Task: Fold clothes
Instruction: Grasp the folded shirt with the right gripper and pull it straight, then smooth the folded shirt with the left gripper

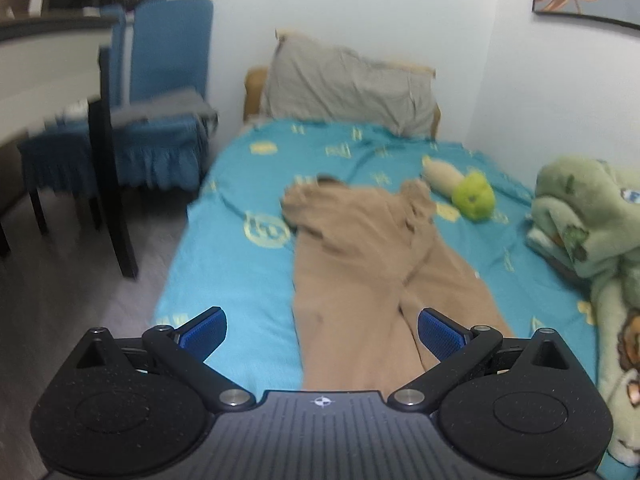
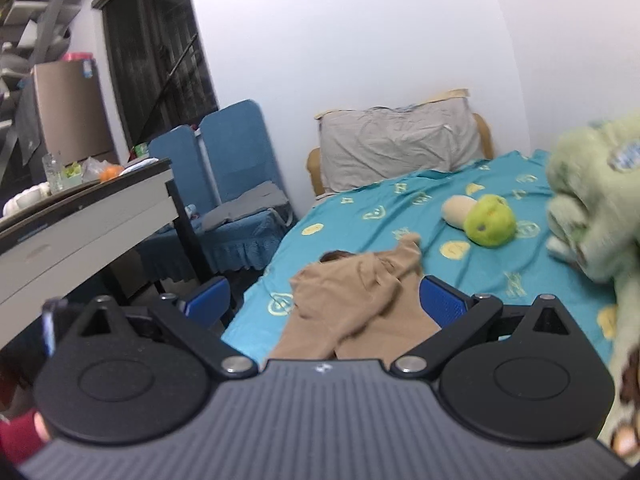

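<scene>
Tan trousers (image 1: 360, 272) flat on bed (image 1: 224, 280), long axis near to far, waistband far. Left claw (image 1: 322, 332) spread, empty, over near leg ends, nearer. Right claw (image 2: 324, 304) spread, empty, higher.

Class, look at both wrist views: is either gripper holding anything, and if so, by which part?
Nothing is held. The left gripper and right gripper both stand open above the tan trousers, which lie loose on the bed.
</scene>
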A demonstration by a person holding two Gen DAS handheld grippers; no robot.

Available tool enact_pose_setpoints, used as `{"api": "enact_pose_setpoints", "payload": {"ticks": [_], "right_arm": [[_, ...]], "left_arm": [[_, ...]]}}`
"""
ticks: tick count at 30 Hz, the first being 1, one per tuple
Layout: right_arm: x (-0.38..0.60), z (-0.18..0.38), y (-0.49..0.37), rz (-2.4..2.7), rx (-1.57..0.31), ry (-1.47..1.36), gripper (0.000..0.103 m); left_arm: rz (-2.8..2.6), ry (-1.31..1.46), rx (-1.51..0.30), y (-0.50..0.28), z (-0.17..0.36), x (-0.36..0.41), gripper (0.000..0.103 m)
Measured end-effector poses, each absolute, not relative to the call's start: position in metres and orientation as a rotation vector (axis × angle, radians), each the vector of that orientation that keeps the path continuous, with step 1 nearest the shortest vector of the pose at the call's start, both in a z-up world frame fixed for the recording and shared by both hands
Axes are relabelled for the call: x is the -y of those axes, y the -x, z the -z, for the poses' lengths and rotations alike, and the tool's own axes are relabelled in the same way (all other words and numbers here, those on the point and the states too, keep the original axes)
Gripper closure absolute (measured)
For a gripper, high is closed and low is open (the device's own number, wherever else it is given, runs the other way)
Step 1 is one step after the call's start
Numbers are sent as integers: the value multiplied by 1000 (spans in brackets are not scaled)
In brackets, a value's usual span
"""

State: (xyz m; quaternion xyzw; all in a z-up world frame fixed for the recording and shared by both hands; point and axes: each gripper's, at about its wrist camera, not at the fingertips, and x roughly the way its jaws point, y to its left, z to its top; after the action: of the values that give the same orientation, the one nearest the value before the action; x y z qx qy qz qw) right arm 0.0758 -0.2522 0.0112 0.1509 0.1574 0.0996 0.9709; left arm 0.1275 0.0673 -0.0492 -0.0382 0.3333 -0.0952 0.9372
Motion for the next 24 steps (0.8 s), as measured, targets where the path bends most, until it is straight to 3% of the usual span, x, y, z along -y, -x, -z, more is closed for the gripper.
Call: {"api": "enact_pose_setpoints", "payload": {"ticks": [4,13,21,24], "right_arm": [[259,15,-83,-77,-412,-294,0],[284,32,-99,-24,-337,-469,0],[299,35,-100,-45,-339,-495,0],[301,36,-101,-64,-359,-521,0]], "left_arm": [[161,164,-802,-136,69,-80,2],[86,306,-1076,-140,92,-123,12],[57,287,-1278,-120,93,-137,18],[78,253,-1342,-108,91,-133,25]]}}
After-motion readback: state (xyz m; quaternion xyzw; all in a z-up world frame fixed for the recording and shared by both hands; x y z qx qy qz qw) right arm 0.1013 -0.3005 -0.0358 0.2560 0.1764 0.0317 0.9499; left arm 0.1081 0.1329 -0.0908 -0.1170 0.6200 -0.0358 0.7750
